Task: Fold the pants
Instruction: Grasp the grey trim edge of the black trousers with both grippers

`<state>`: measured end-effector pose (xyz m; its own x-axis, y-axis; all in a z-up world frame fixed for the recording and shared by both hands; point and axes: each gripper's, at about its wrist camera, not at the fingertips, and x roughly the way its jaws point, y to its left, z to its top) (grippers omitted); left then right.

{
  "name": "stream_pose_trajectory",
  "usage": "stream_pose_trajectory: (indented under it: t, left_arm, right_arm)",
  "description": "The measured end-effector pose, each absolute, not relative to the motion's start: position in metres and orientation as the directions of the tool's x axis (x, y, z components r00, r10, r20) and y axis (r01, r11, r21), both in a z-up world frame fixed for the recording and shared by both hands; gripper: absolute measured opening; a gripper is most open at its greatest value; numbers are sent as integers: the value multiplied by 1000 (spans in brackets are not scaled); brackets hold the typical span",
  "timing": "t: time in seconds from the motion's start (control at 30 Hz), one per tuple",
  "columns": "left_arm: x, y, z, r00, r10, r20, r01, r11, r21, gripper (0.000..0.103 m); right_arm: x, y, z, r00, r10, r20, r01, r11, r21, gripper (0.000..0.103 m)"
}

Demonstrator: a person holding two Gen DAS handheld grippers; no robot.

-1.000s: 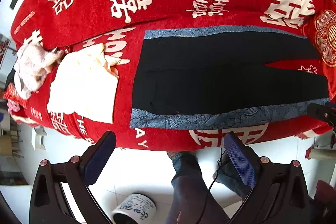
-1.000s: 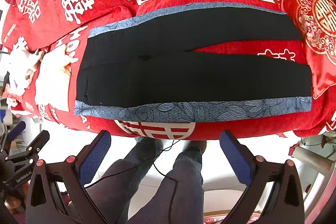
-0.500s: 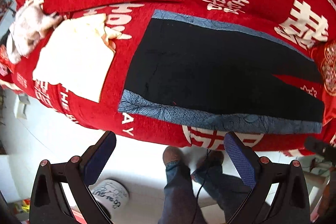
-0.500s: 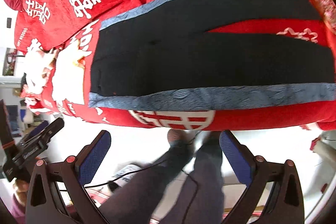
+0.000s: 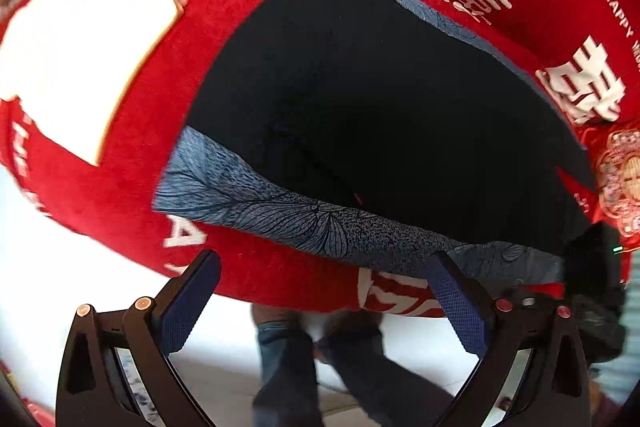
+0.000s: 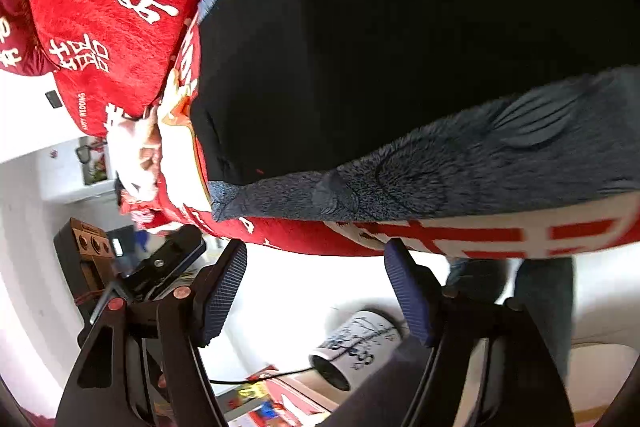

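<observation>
Black pants [image 5: 380, 99] with a blue-grey leaf-patterned side stripe [image 5: 280, 211] lie flat on a red cover [image 5: 132, 155] printed with white characters. My left gripper [image 5: 324, 263] is open just below the near stripe, at the cover's front edge, with nothing between its pads. In the right wrist view the pants [image 6: 380, 47] fill the upper right and the stripe [image 6: 460, 167] runs along the near edge. My right gripper [image 6: 315, 251] sits just under that edge; its jaws are closing, still apart, with no cloth between them.
A folded cream cloth [image 5: 80, 47] lies on the cover left of the pants' waist. A person's legs in jeans [image 5: 288, 367] stand on the white floor below. A white printed cup [image 6: 356, 347] lies on the floor. A round ornamented cushion [image 5: 624, 179] is at the far right.
Both grippers have dropped down close to the pants' near striped edge, which now looms large. The right gripper's jaws have narrowed; the left gripper's jaws stay wide.
</observation>
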<state>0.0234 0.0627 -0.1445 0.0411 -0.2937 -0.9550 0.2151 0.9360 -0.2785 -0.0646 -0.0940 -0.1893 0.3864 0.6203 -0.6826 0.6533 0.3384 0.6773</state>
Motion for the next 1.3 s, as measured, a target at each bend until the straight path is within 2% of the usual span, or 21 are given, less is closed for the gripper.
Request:
stream_pose_trajectory:
  t: [0.2, 0.43, 0.5, 0.53, 0.57, 0.7, 0.8, 0.83, 0.9, 0.93, 0.97, 1.17, 1.3]
  left_arm:
    - [30, 78, -170, 33, -417, -908, 146, 901, -409, 103]
    - [24, 87, -181, 21, -449, -893, 112, 889, -445, 103]
    - [22, 93, -186, 4, -457, -889, 85, 886, -455, 103]
    - [20, 95, -187, -7, -473, -881, 62, 879, -472, 103]
    - [19, 97, -188, -15, -495, -868, 35, 868, -496, 103]
    - [31, 95, -188, 11, -580, -815, -56, 813, -579, 103]
    - [46, 88, -193, 40, -593, -804, -118, 796, -593, 103]
    - [49, 85, -196, 40, -592, -805, -129, 796, -591, 99]
    - [53, 79, -200, 37, -570, -821, -129, 812, -570, 87]
    - [53, 77, -201, 36, -558, -829, -121, 821, -558, 76]
    - [53, 76, -203, 34, -542, -839, -108, 833, -543, 69]
    - [50, 70, -202, 21, -519, -855, 4, 855, -519, 69]
    - [51, 63, -202, 7, -496, -868, 55, 867, -495, 69]
  right_arm:
    - [-74, -85, -224, 456, 625, -634, 614, 295, 732, 75]
    - [-69, -97, -234, 618, 574, -538, 576, 135, 806, 75]
    - [-68, -100, -239, 647, 571, -505, 576, 68, 815, 67]
    - [-67, -101, -237, 662, 570, -487, 564, 50, 824, 58]
    - [-67, -102, -232, 678, 570, -464, 542, 38, 839, 54]
    - [-62, -107, -198, 702, 591, -397, 444, 72, 893, 54]
    - [-56, -110, -178, 698, 614, -369, 391, 104, 914, 54]
    - [-56, -111, -174, 696, 619, -364, 381, 112, 918, 54]
    - [-57, -113, -171, 687, 629, -363, 371, 126, 920, 54]
    - [-60, -114, -172, 681, 632, -371, 374, 135, 918, 55]
    - [-65, -116, -175, 674, 631, -384, 382, 148, 912, 56]
    - [-128, -142, -195, 658, 531, -534, 534, 171, 828, 56]
    - [-176, -164, -199, 703, 424, -571, 585, 111, 803, 56]
